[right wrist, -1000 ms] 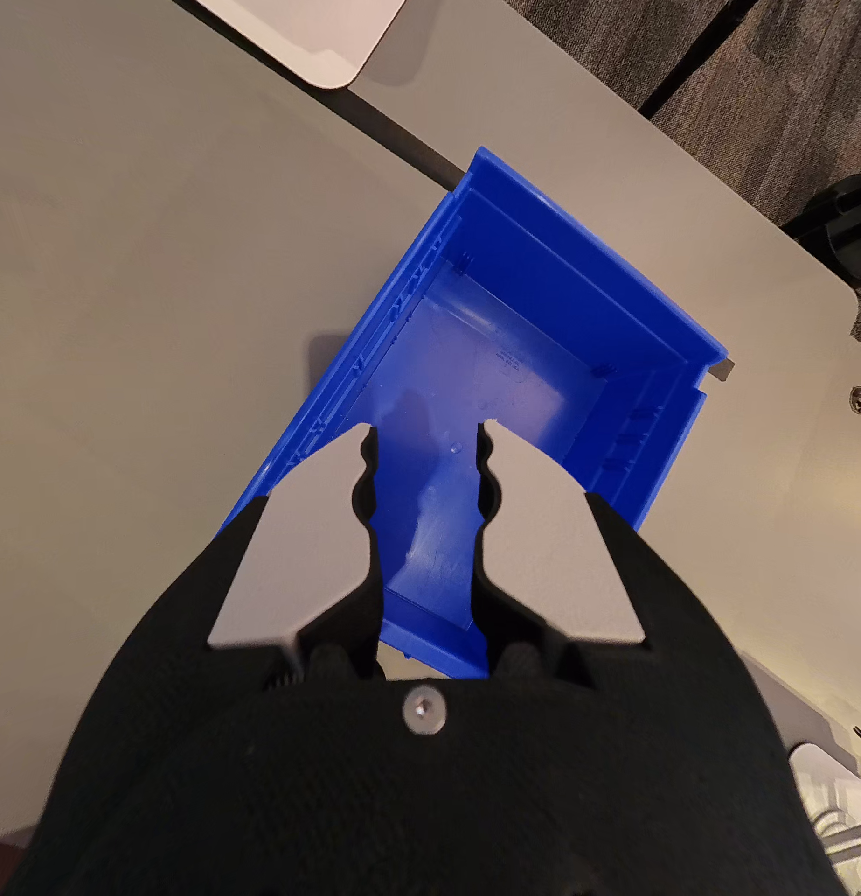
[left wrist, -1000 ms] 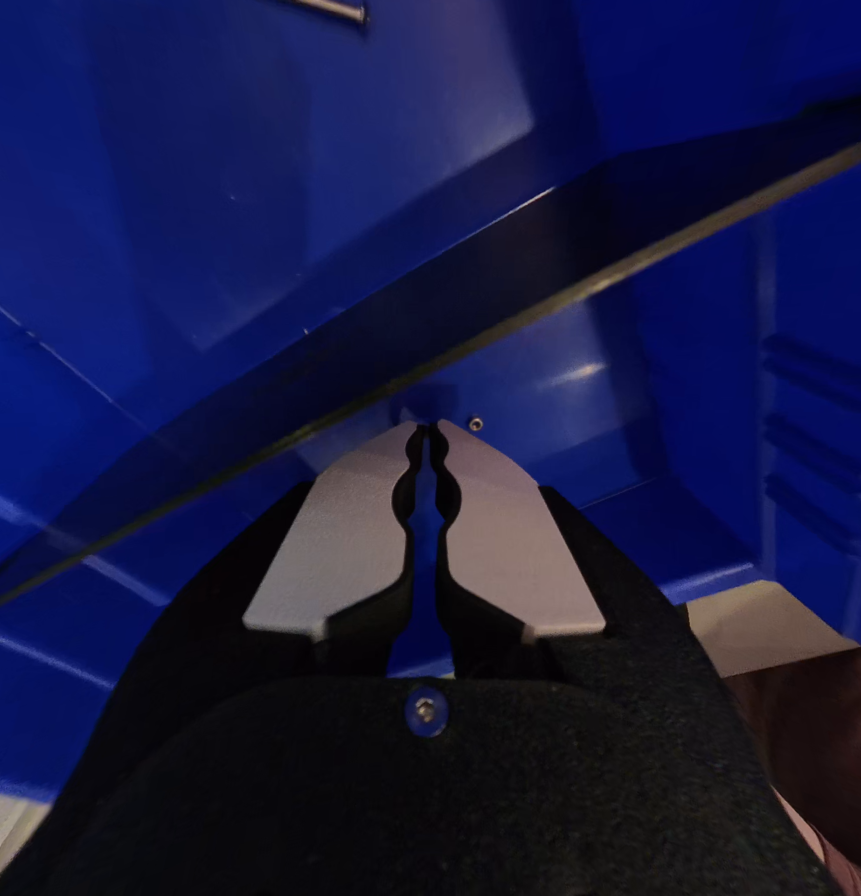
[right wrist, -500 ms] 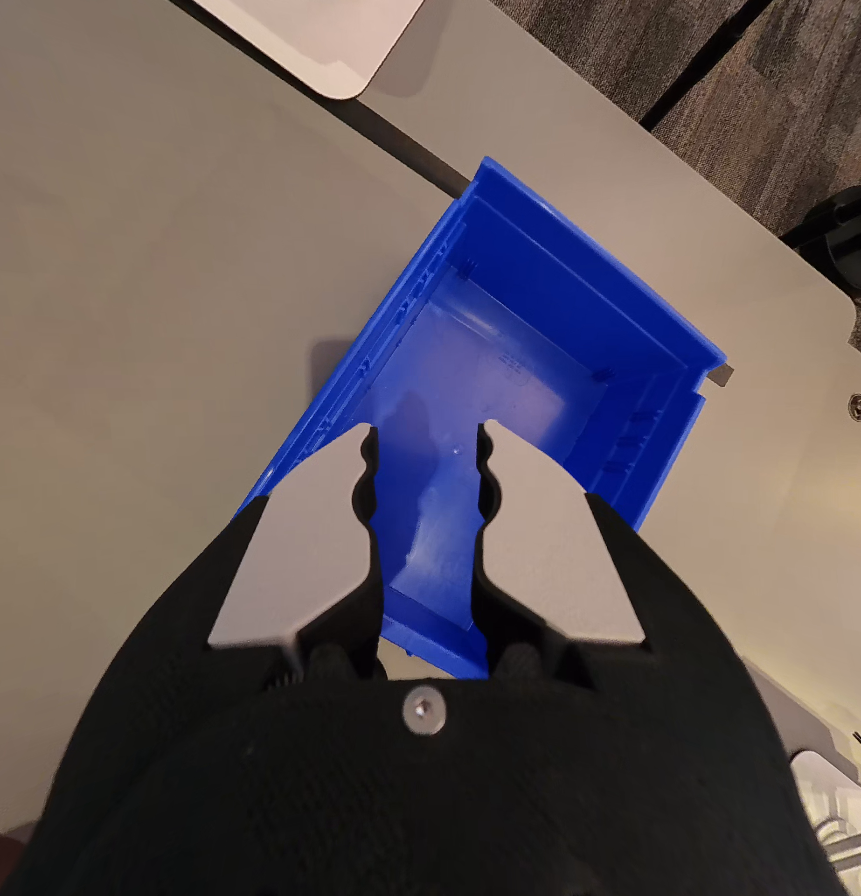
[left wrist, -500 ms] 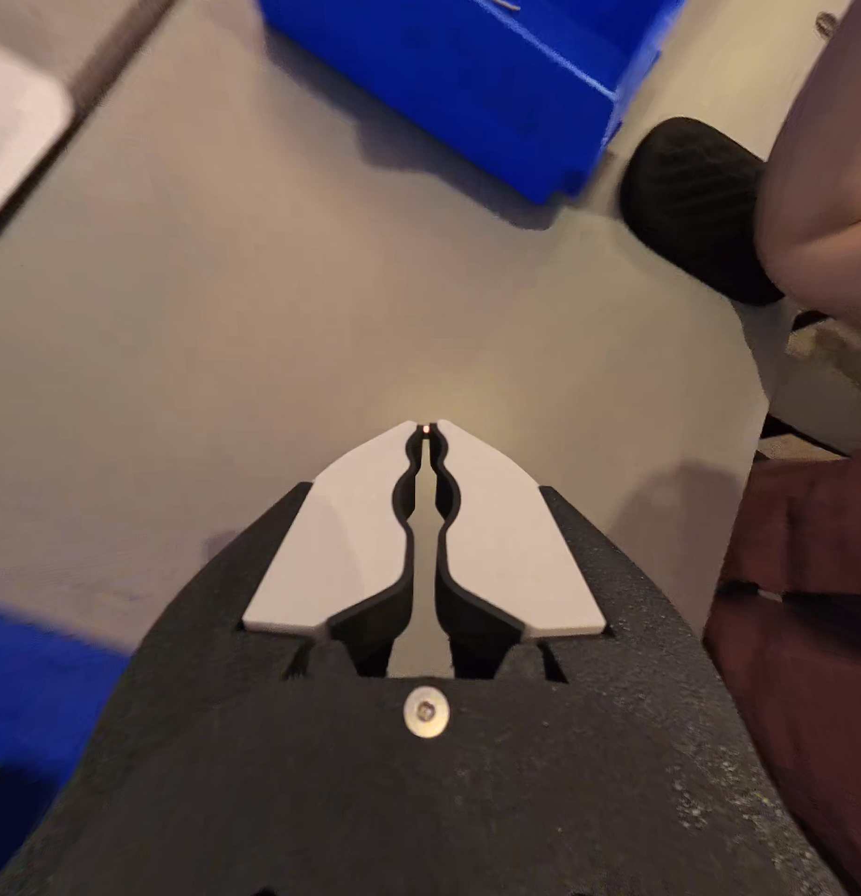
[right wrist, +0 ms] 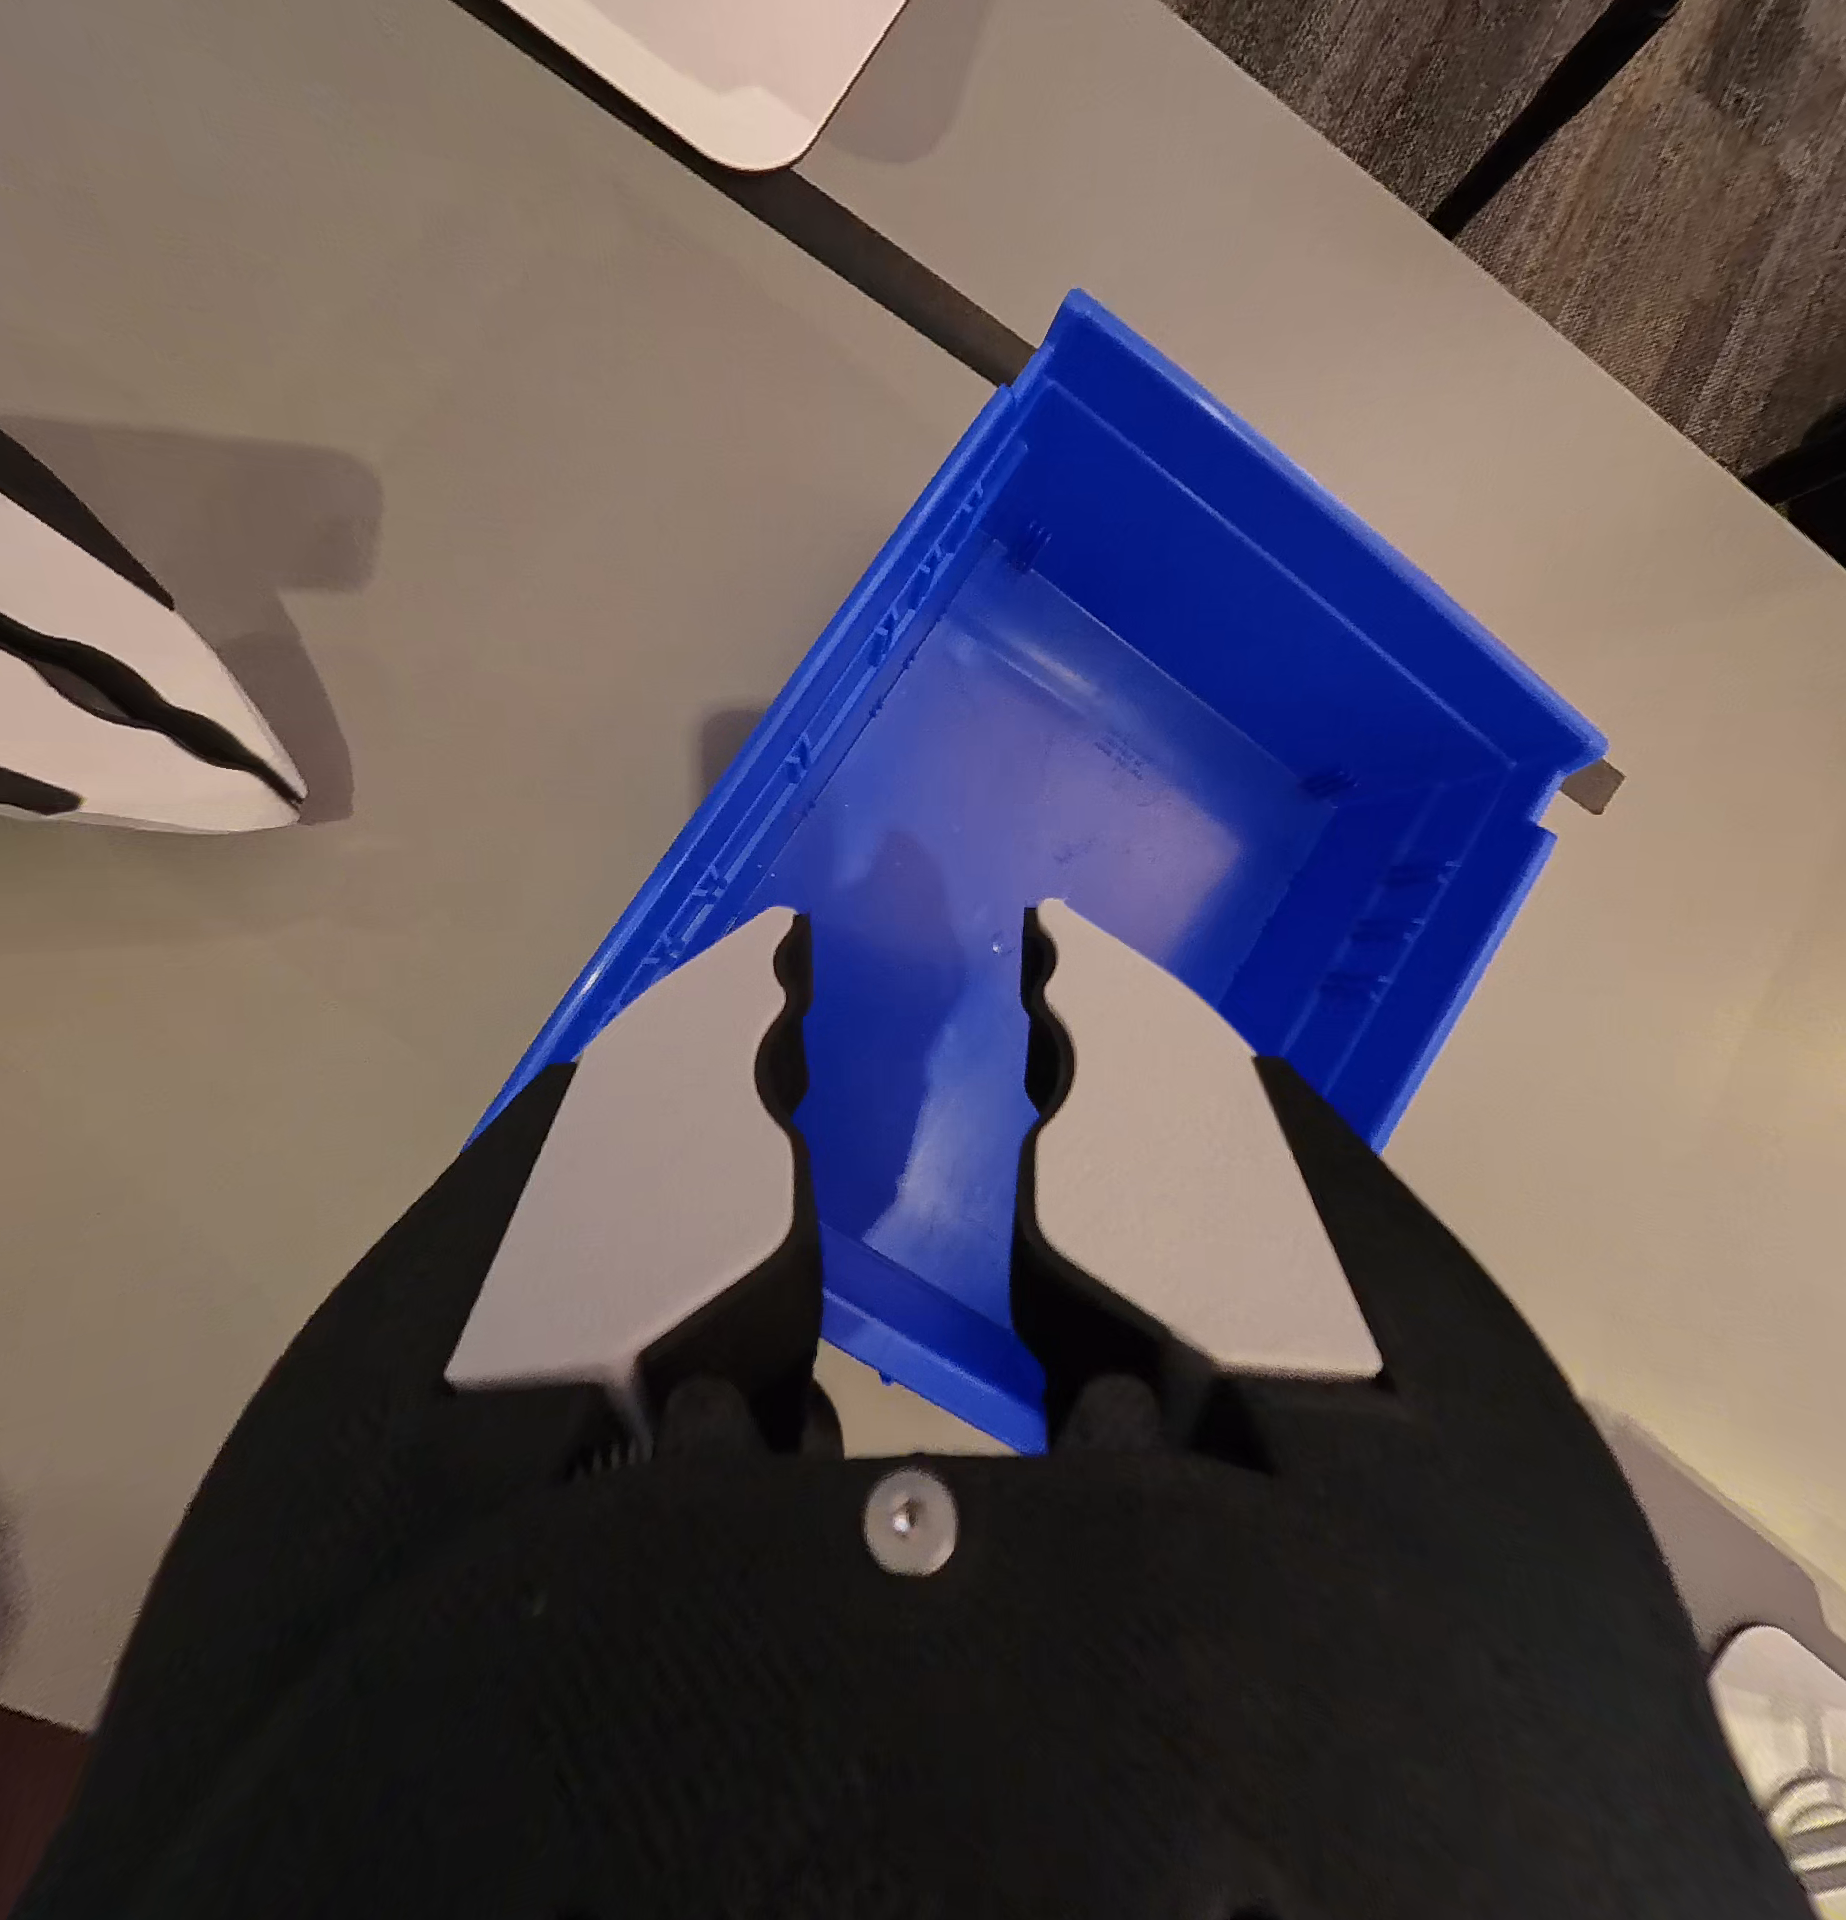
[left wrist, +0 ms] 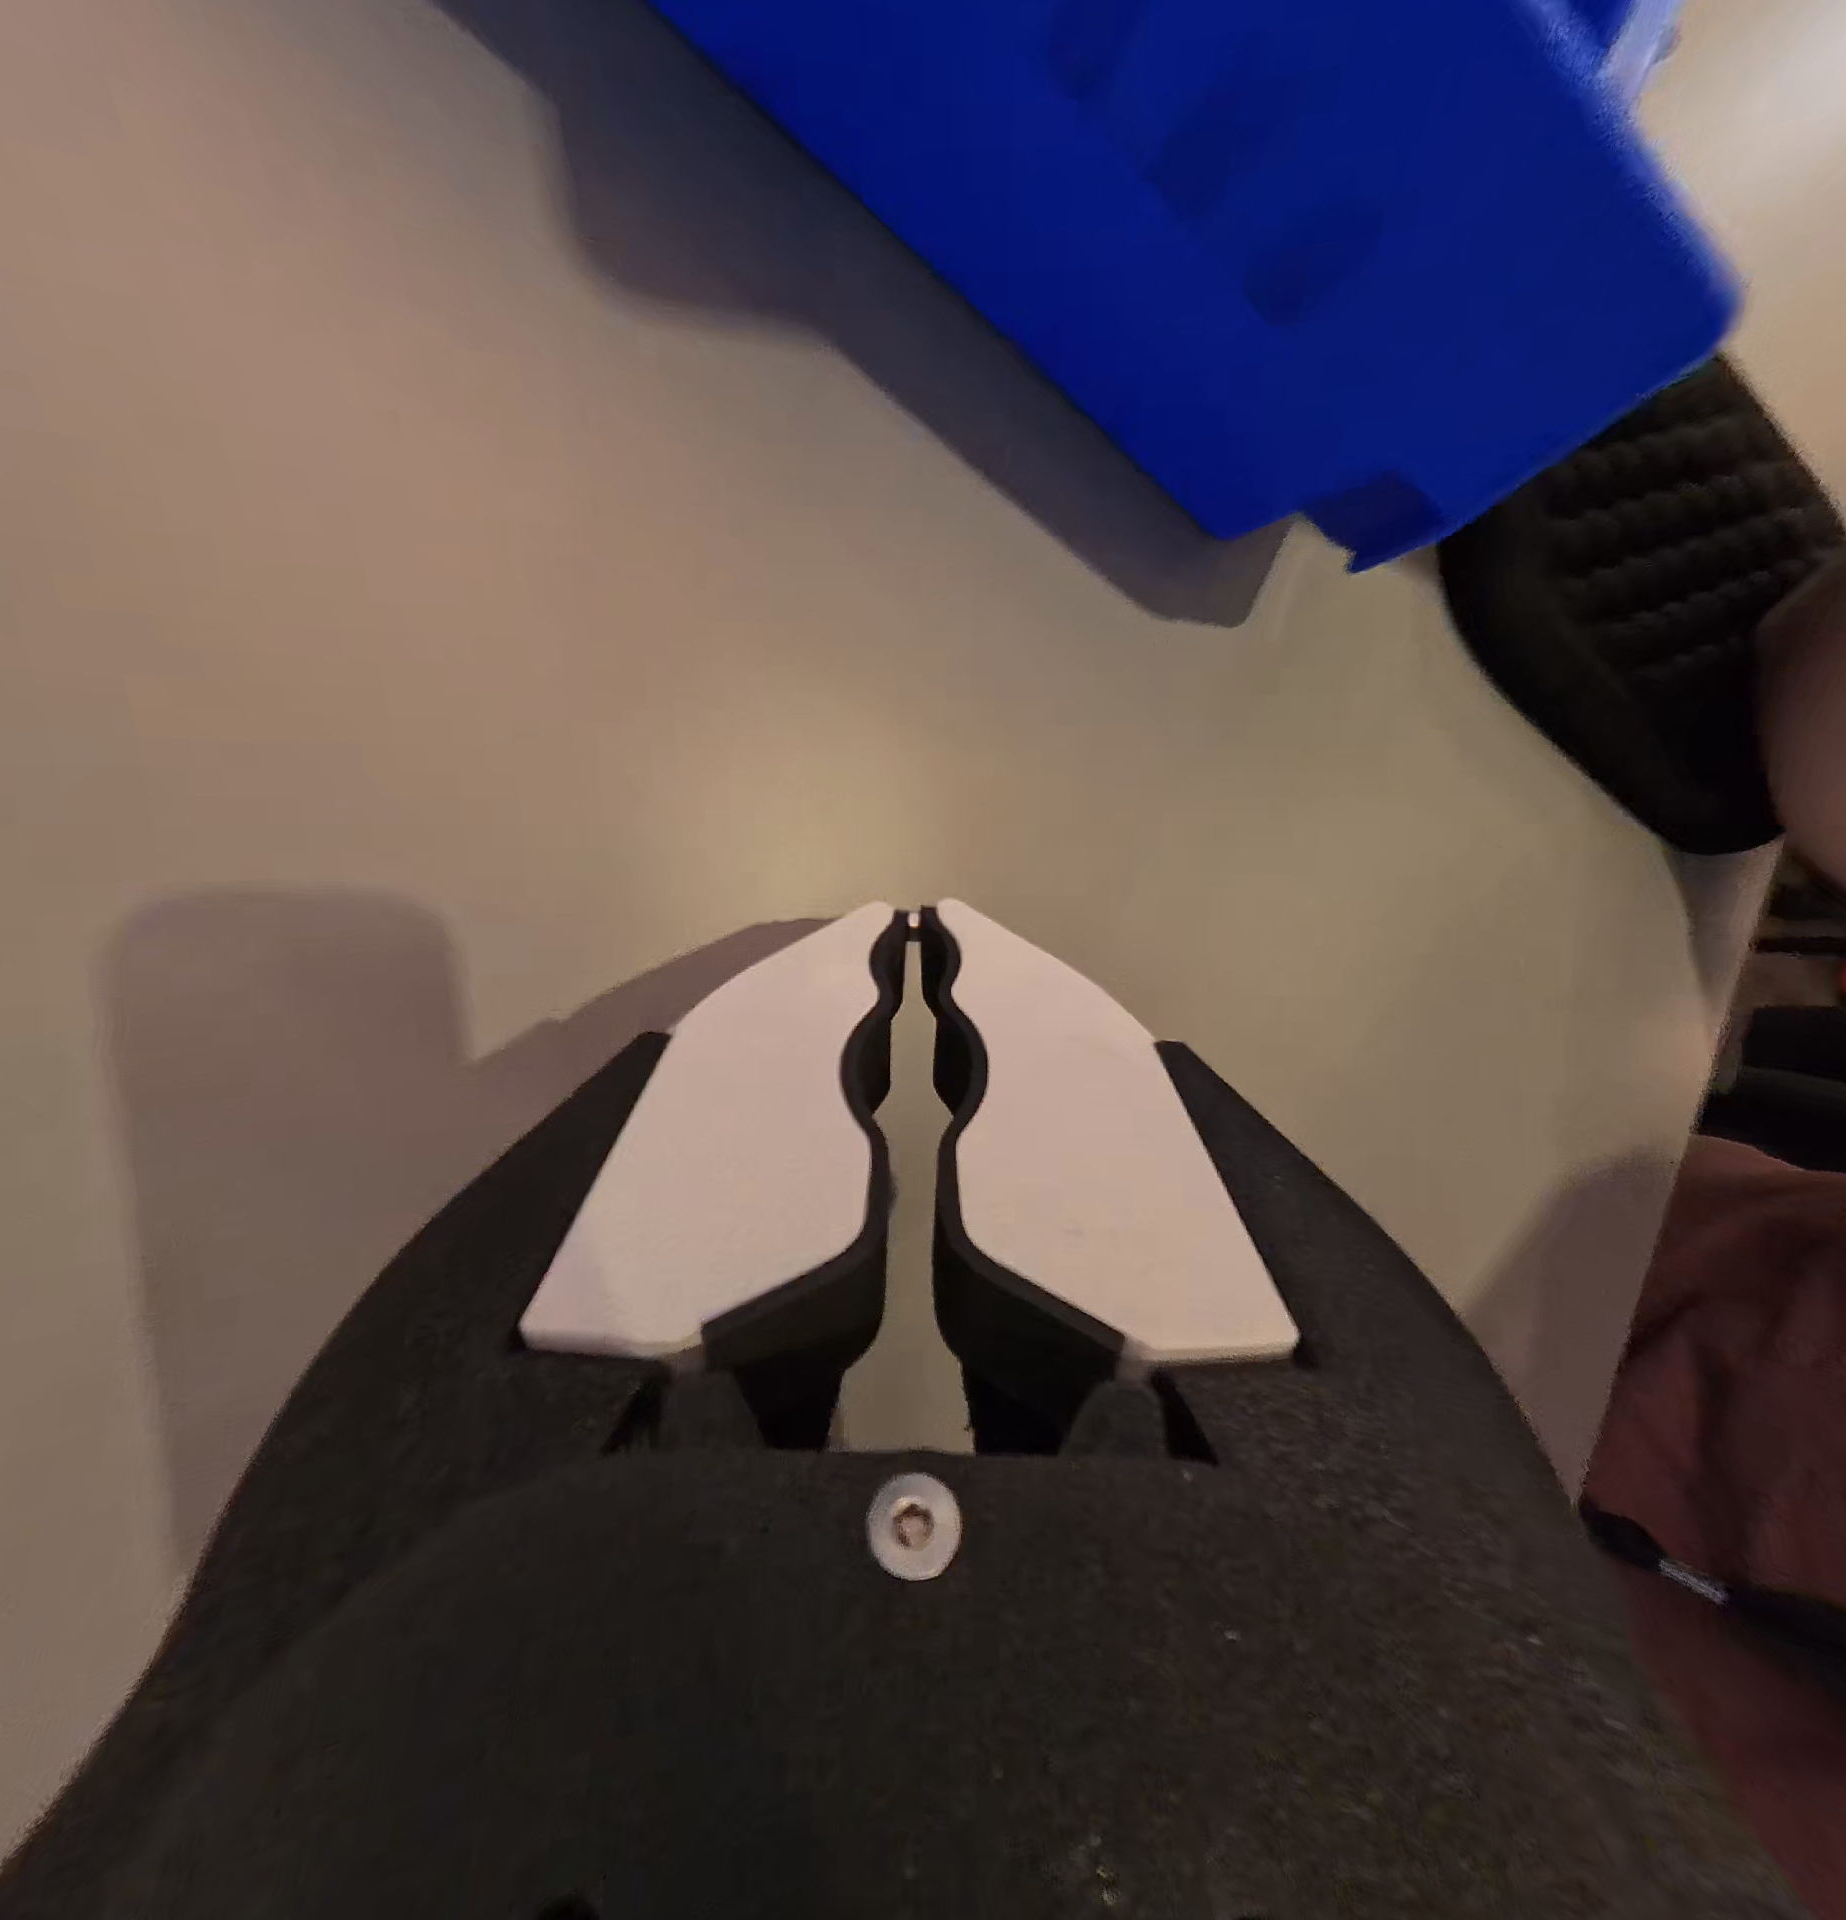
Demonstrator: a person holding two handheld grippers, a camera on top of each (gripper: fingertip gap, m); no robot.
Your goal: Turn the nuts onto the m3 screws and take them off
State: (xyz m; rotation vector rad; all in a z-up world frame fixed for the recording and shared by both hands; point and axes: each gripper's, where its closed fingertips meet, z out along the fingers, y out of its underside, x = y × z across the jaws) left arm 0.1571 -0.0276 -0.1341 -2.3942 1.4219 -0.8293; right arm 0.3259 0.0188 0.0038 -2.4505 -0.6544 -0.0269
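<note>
My left gripper (left wrist: 914, 916) is shut on a tiny metal piece, seemingly a nut (left wrist: 913, 917), pinched at its very tips above the grey table (left wrist: 483, 623). It also shows at the left edge of the right wrist view (right wrist: 293, 800). My right gripper (right wrist: 914, 914) is open and empty, hovering over an open blue bin (right wrist: 1314, 488). A tiny pale speck (right wrist: 995, 945) lies on the bin floor between its fingertips. The same bin (left wrist: 1262, 260) fills the upper right of the left wrist view, with the right gripper's black body (left wrist: 1625, 623) beside it. No screw is in view.
A hand (left wrist: 1823, 727) holds the right gripper, above maroon clothing (left wrist: 1781, 1403). A white rounded slab (right wrist: 711, 73) lies at the far table edge beyond a dark seam (right wrist: 898, 270). Carpet (right wrist: 1625, 156) lies past the table. A pale object (right wrist: 1812, 1745) sits at lower right. One gripper's finger ends stand about 25 centimetres off the other's.
My left gripper, still shut, has come out of a blue bin and moved over the table toward the right gripper's bin. The right gripper has barely moved.
</note>
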